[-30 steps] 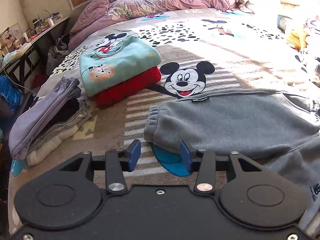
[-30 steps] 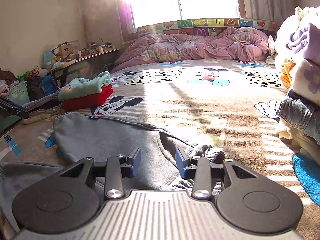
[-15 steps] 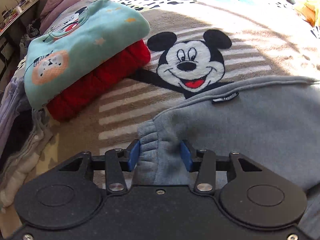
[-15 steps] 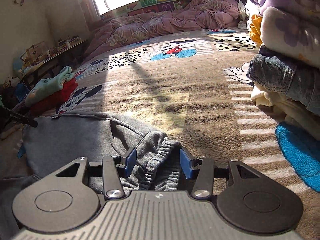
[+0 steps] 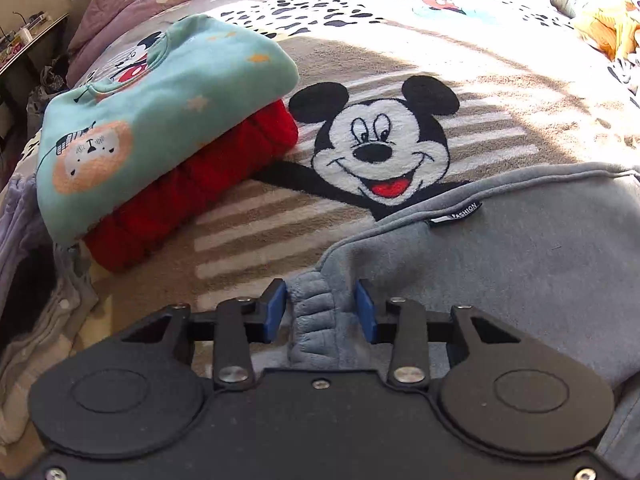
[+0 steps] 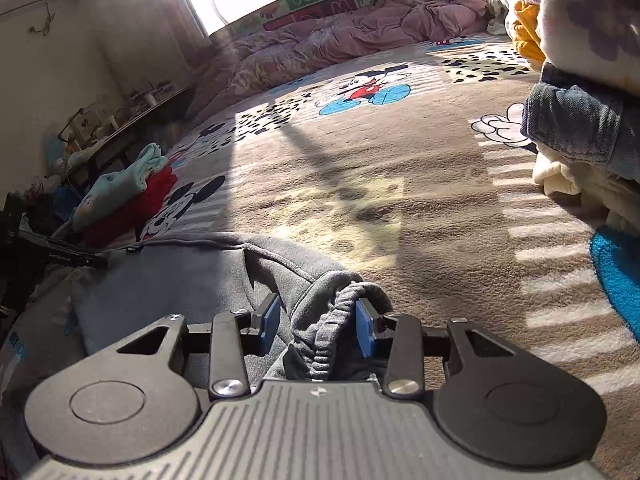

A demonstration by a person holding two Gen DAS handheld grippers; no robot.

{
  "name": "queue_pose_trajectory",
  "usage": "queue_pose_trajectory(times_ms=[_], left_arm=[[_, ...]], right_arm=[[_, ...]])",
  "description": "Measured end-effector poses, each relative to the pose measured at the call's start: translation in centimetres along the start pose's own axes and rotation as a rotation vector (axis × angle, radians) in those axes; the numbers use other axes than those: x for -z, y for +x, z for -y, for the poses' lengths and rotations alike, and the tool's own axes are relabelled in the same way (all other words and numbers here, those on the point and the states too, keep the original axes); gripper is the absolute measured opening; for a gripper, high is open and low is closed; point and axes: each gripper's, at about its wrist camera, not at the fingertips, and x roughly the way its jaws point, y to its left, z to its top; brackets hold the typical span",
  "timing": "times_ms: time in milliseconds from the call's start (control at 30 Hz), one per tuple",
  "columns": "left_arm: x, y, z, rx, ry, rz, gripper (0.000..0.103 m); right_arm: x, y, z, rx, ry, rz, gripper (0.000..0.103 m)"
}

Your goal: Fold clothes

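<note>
Grey sweatpants lie spread on the Mickey Mouse blanket. My left gripper is open, its blue pads either side of the ribbed leg cuff, which lies between them. In the right wrist view the same sweatpants lie ahead. My right gripper is open around the other bunched ribbed cuff. The left gripper's black body shows at the far left of that view.
A folded teal sweatshirt sits on a folded red garment to the left. More folded clothes lie at the left edge. A pile of unfolded clothes stands at the right. A pink duvet lies at the back.
Both grippers have moved forward and down onto the sweatpants. Each now has a ribbed cuff between its open pads, where a second ago the cuffs lay ahead of them.
</note>
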Motion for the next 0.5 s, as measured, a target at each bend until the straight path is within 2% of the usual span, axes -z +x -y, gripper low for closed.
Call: queue_pose_trajectory(times_ms=[67,133,200,267,367,400,500], left_arm=[[0.1,-0.8,-0.4,0.017,-0.011,0.045,0.027],[0.6,-1.5,-1.5,0.062,-0.086,0.102,0.027],[1.5,-0.6,-1.8,0.062,-0.118,0.092,0.027],[2.4,0.5,-1.3,0.031,-0.106,0.080,0.033],[1.9,0.3,-1.6,0.023,-0.111,0.063,0.042],[1.7,-0.2,-2.1,0.025,-0.119,0.069,0.047],[1.3,-2.2,-2.8,0.020,-0.105,0.124,0.048]], right_arm=[[0.0,-0.6,0.5,-0.012,0.032,0.050,0.009],[-0.1,-1.5,1.4,-0.017,0.074,0.082,0.008],[-0.3,-1.5,2.3,-0.014,0.101,0.079,0.008],[0.0,-0.4,3.4,0.007,0.126,0.050,0.008],[-0.1,-0.8,2.8,0.057,0.081,0.058,0.009],[-0.1,-1.1,2.6,0.074,0.061,0.064,0.010],[-0.3,-1.9,1.8,0.126,0.002,0.081,0.015]])
